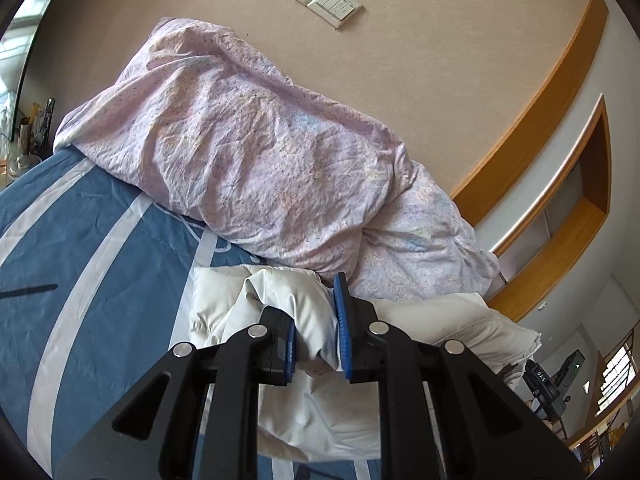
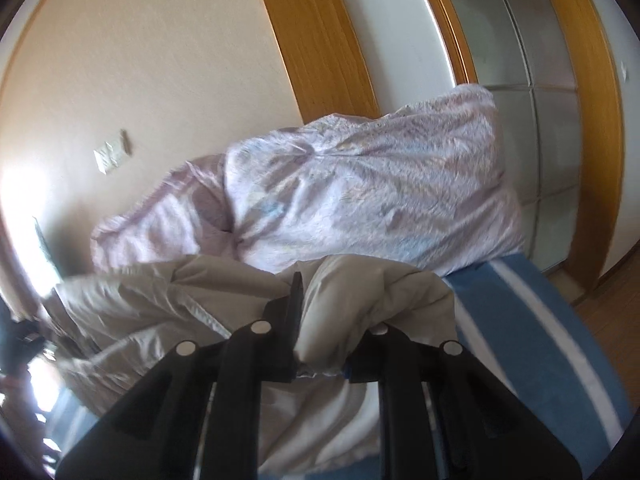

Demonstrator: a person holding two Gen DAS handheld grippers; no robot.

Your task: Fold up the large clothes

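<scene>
Left wrist view: left tongs (image 1: 318,332) are pinching a fold of the white padded jacket (image 1: 304,312), bunched between both tongs on the striped bed (image 1: 100,240). Right tongs (image 2: 320,332) are likewise clamping its fabric; lilac duvet (image 1: 248,152) lying just beyond.

Only legible text: white letters appearing to read "DAS", rotated sideways, showing on a black device (image 1: 542,380) at the right edge of the left wrist view.

Striped blue bed (image 1: 80,240) under white garment (image 1: 328,420), lilac duvet (image 1: 260,160)
</scene>
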